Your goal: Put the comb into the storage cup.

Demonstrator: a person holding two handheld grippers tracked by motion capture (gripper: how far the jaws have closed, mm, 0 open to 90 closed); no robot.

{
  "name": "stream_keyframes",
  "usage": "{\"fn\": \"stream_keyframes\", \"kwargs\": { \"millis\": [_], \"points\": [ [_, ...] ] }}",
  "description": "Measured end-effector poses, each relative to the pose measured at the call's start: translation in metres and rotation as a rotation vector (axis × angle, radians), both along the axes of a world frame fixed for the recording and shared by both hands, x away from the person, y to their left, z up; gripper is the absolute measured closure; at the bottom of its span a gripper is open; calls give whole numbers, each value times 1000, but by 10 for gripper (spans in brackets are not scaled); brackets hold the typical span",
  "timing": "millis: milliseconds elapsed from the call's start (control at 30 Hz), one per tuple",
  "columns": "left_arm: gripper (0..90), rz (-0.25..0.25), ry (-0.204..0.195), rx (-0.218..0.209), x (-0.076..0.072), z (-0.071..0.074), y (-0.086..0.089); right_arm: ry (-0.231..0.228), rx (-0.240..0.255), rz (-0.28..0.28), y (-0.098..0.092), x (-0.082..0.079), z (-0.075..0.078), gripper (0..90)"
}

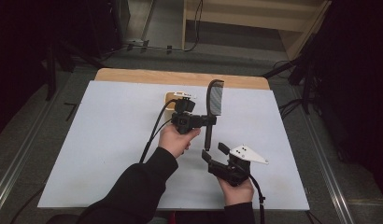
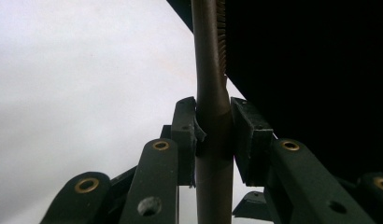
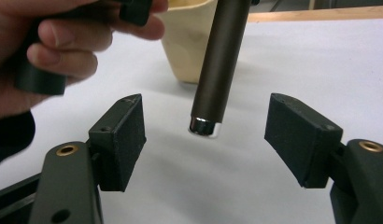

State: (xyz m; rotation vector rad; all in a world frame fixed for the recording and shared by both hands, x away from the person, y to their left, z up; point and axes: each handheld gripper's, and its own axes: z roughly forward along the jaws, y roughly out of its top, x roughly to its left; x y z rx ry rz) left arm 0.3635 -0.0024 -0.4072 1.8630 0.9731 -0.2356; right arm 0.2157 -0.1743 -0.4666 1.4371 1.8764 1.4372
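A person's left claw (image 1: 209, 120) stands clamped on the handle of a dark comb (image 1: 214, 99), holding it above the white-covered desk (image 1: 110, 140). The right claw (image 1: 212, 151), pads spread wide with nothing gripped, flanks the handle's silver-tipped end. A cream cup (image 3: 189, 42) sits just behind.

Matt brown comb handle (image 3: 219, 65), shiny metal cap (image 3: 204, 127)

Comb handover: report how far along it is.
Done: the left gripper is clamped on the comb at its handle, holding it above the table. In hand: the right gripper stands open just below the handle's end, not touching it. Left: possibly putting the comb into the cream cup behind it.
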Motion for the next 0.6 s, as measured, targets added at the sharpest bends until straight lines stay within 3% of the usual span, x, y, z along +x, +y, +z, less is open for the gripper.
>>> {"fn": "stream_keyframes", "kwargs": {
  "millis": [133,333,433,600],
  "points": [
    [730,-6,-19,-6,-1,2,4,15,7,44,-3,1,4,268],
    [730,-19,-53,-6,-2,7,10,40,-59,150,-8,5,3,269],
    [729,-32,-67,-7,-3,7,11,27,-96,197,-9,5,6,271],
    [729,-37,-77,-10,-6,10,13,44,-84,275,-13,8,8,278]
  ]
}}
